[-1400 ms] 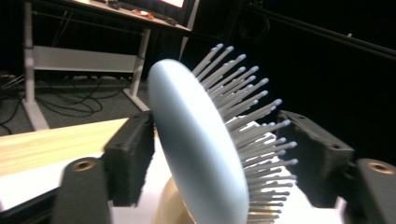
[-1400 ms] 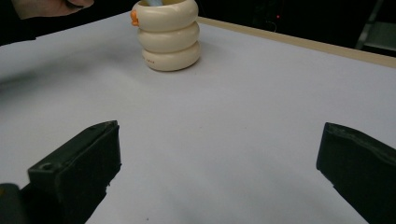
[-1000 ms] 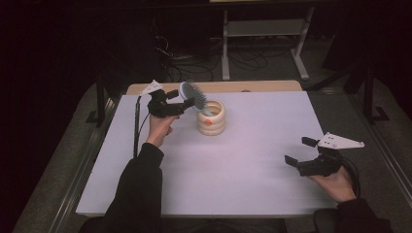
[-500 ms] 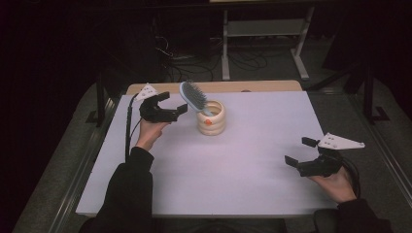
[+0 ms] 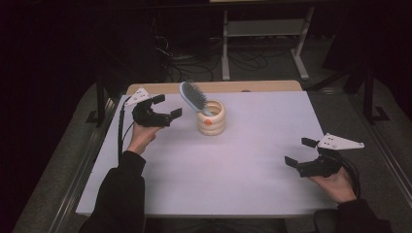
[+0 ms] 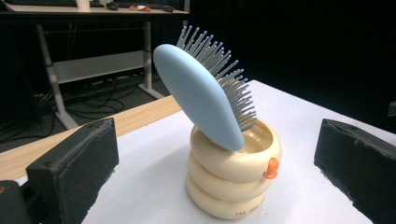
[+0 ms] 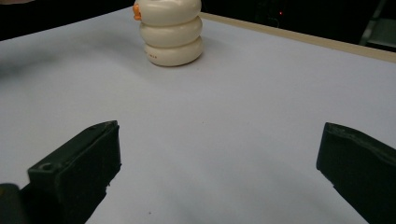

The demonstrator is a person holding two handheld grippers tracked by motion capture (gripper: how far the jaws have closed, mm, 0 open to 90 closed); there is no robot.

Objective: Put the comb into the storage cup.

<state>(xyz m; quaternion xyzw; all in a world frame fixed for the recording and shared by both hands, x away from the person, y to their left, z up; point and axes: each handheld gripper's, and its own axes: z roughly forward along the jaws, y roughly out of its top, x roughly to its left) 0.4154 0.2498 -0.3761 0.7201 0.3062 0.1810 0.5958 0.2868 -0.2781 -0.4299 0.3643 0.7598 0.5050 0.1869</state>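
A cream ribbed cup [image 5: 212,119] with a small orange knob stands at the back middle of the white table [image 5: 243,165]. A light-blue hairbrush [image 5: 192,97] leans head-up out of the cup, tilted to the left. My left gripper [image 5: 167,107] hovers open just left of the cup, with nothing between its jaws. In the left gripper view the hairbrush [image 6: 201,98] and the cup [image 6: 233,175] sit straight ahead of the open left gripper [image 6: 224,172]. My right gripper [image 5: 301,151] is open near the table's right front. In the right gripper view the cup [image 7: 172,32] stands far ahead.
A wooden strip [image 5: 262,86] runs along the table's far edge. Beyond it are a metal shelf frame [image 5: 265,34] and floor cables [image 5: 194,63] in the dark. A wide bare stretch of white surface lies between the cup and the right gripper.
My left gripper has let go of the hairbrush and drawn back to the left; the brush now rests in the cup. The right gripper has not moved.
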